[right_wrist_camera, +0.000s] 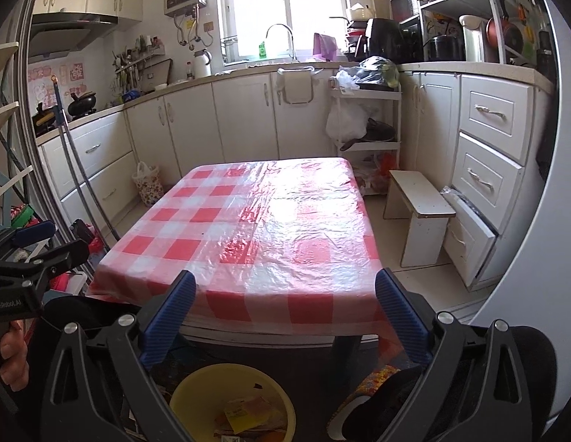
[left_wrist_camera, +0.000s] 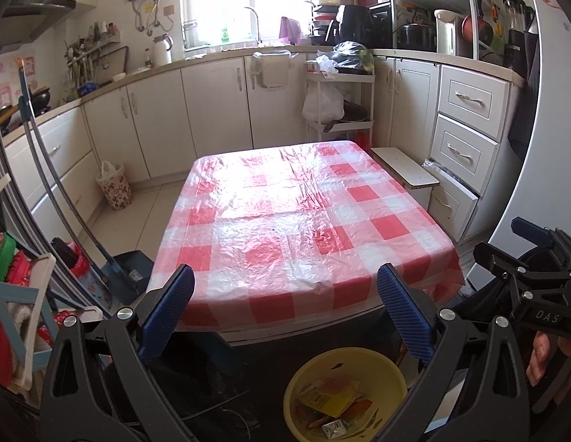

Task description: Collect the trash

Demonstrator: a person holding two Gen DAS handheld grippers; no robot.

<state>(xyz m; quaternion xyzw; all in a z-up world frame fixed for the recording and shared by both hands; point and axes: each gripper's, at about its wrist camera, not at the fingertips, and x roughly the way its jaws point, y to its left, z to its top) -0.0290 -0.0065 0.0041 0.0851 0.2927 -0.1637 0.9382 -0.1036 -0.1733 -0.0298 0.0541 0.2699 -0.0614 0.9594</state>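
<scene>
Blue-padded fingers of the left gripper (left_wrist_camera: 285,309) frame the bottom of the left wrist view, spread wide with nothing between them; the right gripper (right_wrist_camera: 285,313) stands equally open and empty in its own view. Below both, on the floor in front of the table's near edge, sits a yellow basin (left_wrist_camera: 346,392) with the trash (left_wrist_camera: 335,401) already in it: crumpled wrappers and a small foil packet, lying loose at its bottom. The checked tablecloth (left_wrist_camera: 285,221) shows no litter from near edge to far edge, only a tiny dark speck near the middle, too small to identify. Judging from this, the collecting seems nearly or wholly finished. To finish well, the person would do best to sweep both cameras along the cloth's edges and corners, and the floor beside the white stool (right_wrist_camera: 420,206), before stopping, and keep the fingers apart until something worth gripping is centred between them. Both grippers are held level, side by side, pointing across the table toward the window. A hand (left_wrist_camera: 541,359) shows at the right margin of the left view, wrapped around the other tool's handle.
</scene>
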